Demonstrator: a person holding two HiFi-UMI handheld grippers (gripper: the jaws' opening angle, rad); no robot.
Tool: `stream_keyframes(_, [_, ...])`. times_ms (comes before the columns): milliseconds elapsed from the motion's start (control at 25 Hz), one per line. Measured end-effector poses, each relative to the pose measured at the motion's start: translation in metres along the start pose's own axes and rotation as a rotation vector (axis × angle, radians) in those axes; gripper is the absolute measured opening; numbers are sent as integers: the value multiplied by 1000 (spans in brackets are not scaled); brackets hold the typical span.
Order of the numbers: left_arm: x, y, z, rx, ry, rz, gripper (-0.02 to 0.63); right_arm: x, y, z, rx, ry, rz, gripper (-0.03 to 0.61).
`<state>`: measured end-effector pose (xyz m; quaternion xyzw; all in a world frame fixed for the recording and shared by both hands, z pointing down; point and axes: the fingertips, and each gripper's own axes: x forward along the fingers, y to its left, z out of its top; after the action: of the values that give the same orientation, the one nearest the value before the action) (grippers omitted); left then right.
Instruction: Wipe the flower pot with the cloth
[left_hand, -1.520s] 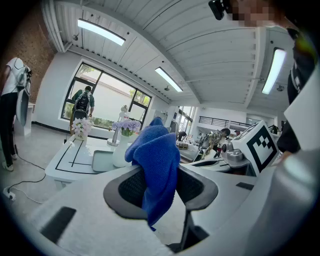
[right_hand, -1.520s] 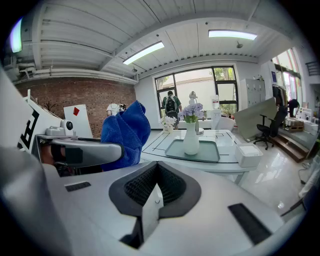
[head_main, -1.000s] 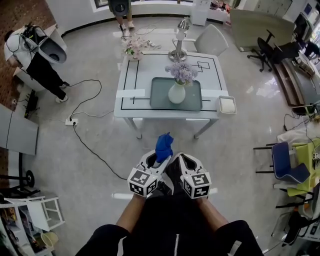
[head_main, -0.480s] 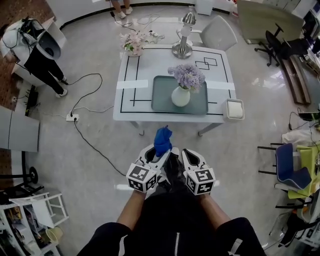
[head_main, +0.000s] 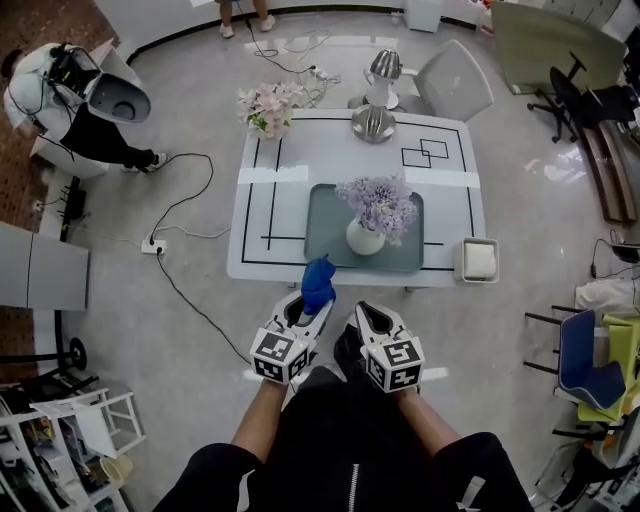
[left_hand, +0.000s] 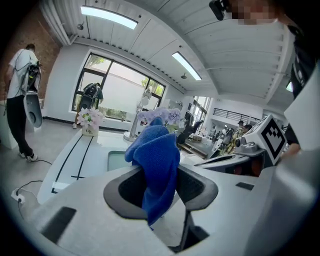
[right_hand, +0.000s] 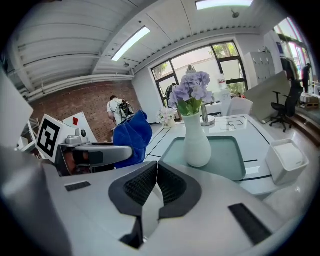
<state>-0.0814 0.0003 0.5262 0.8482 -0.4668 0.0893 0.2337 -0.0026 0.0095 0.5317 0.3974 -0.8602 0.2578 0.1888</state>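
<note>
1. The left claw (left_hand: 160, 187) is clamped on the blue cloth (left_hand: 157, 160). The cloth bunches up above the pads and hangs in a fold below them.
2. The right claw (right_hand: 156, 182) has its jaws pressed together with nothing between them.
3. Both claws are held side by side in front of the person's body, over the floor (head_main: 180, 330). In the head view, the top of the cloth reaches the near edge of the table (head_main: 300, 150).
4. The flower pot (head_main: 364, 238), a white vase with purple flowers (head_main: 380, 203), stands upright on the grey-green tray (head_main: 325, 205) in the middle of the table. It is in the near part of the tray and apart from both claws.
5. A white box (head_main: 480, 260) sits at the table's near right corner.
6. A small pot of pink flowers (head_main: 268, 105) and a metal stand (head_main: 375, 120) sit at the table's far edge.
7. A person (head_main: 60, 100) stands off to the left, well away from the table.
</note>
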Motion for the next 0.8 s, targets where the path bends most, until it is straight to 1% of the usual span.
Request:
stream_keyframes(200, [30,16,3,4,45,25,158,21,-20,11,-14,32,25,9])
stream_keyframes(400, [55,37,8,57,86,28,158,35,-31,19,-38,77,28,9])
stream_keyframes(600, [84,64,14,173,134,-13,158,44,-40,28,-42,109,-3,9])
stream_keyframes(680, [98,75,11,220,164,-51,158,48,-43,31,-23,117,-27,9])
stream_keyframes(800, [118,84,15,302,203,-113,158,52,-54,33,11,132,-86,9])
